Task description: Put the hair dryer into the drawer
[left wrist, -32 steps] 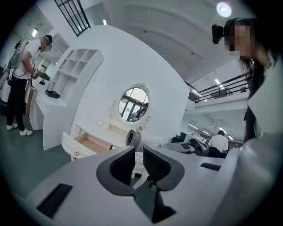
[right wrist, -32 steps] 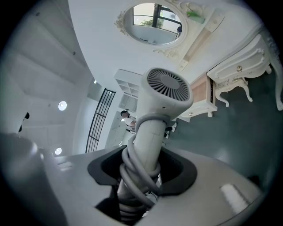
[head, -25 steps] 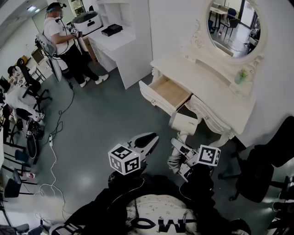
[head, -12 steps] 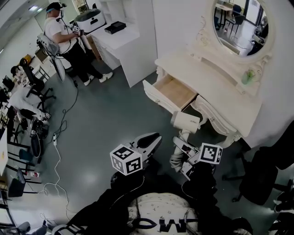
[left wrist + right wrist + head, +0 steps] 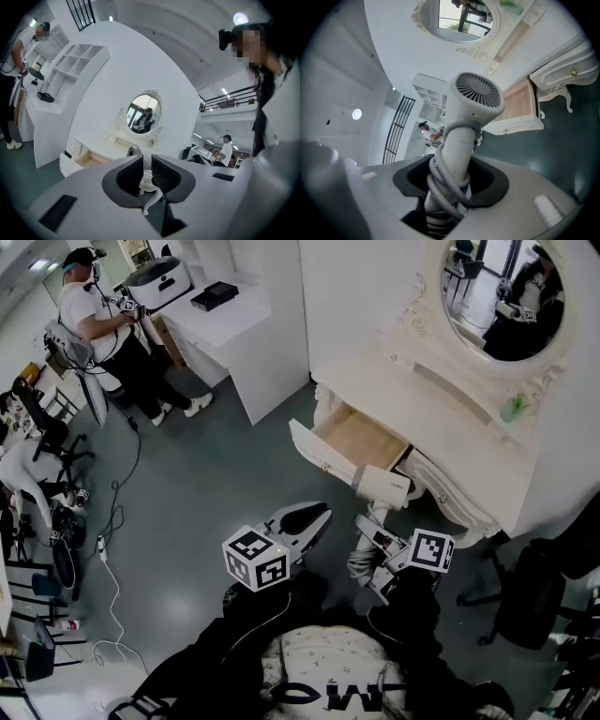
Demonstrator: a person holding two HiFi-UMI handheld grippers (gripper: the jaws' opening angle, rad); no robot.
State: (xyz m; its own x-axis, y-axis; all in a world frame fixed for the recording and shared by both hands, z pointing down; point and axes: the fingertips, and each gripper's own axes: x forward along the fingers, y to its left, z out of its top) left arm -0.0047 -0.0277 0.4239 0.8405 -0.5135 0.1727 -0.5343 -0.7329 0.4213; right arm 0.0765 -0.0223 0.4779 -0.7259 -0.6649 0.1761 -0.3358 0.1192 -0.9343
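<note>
A white hair dryer (image 5: 382, 486) with its cord wound round the handle stands upright in my right gripper (image 5: 367, 540), which is shut on the handle. Its head is beside the front right corner of the open wooden-bottomed drawer (image 5: 354, 439) of the white dressing table (image 5: 422, 418). In the right gripper view the hair dryer (image 5: 476, 101) rises from my right gripper (image 5: 450, 180), with the drawer (image 5: 518, 103) behind it. My left gripper (image 5: 319, 514) hangs over the floor left of the dryer, jaws together and holding nothing. The left gripper view shows my left gripper (image 5: 147, 168) facing the drawer (image 5: 86, 161).
An oval mirror (image 5: 502, 296) and a green bottle (image 5: 513, 407) are on the dressing table. A white desk (image 5: 225, 324) stands at the back, with a person (image 5: 94, 324) beside it. Black office chairs (image 5: 525, 596) are at the right, and cables (image 5: 112, 549) trail on the floor at the left.
Both grippers have moved forward toward the dressing table, which now looks nearer. The hair dryer's head has come up to the open drawer's front. The grip is unchanged.
</note>
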